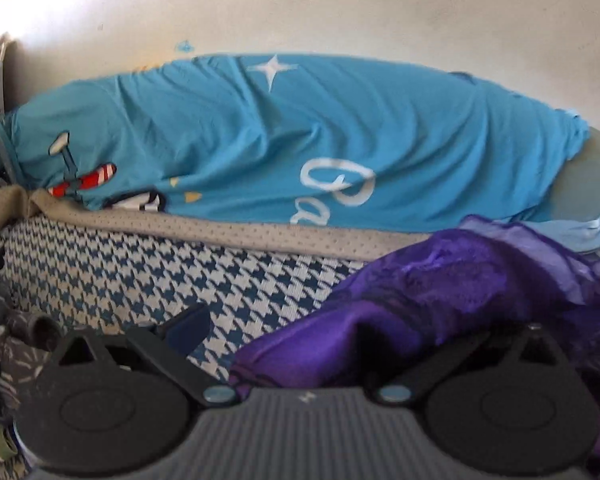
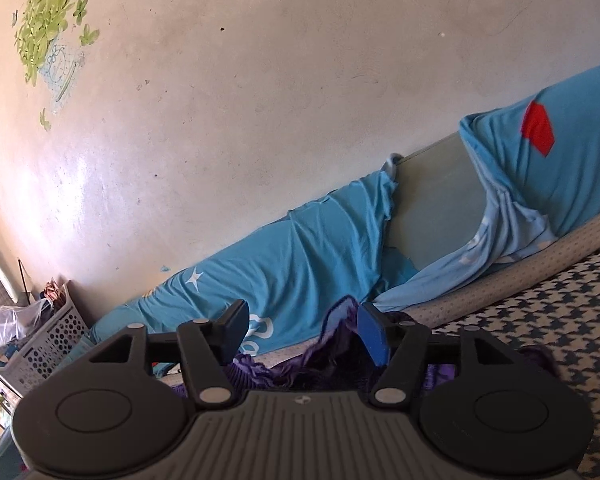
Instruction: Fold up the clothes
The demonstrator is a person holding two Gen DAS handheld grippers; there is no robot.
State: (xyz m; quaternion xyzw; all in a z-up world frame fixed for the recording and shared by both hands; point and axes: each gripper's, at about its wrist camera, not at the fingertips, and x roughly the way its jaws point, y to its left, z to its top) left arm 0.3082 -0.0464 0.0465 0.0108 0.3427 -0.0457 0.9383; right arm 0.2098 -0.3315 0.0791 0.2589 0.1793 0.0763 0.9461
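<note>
The purple garment (image 1: 440, 312) lies crumpled on the houndstooth cover (image 1: 140, 276), below the blue sheet (image 1: 300, 132) along the wall (image 2: 260, 100); the left gripper (image 1: 324, 344) has fingers spread, its right finger hidden under the cloth; the right gripper (image 2: 304, 328) hangs with fingers apart, the purple fabric bunched between them; a basket (image 2: 48, 344) stands far left.
</note>
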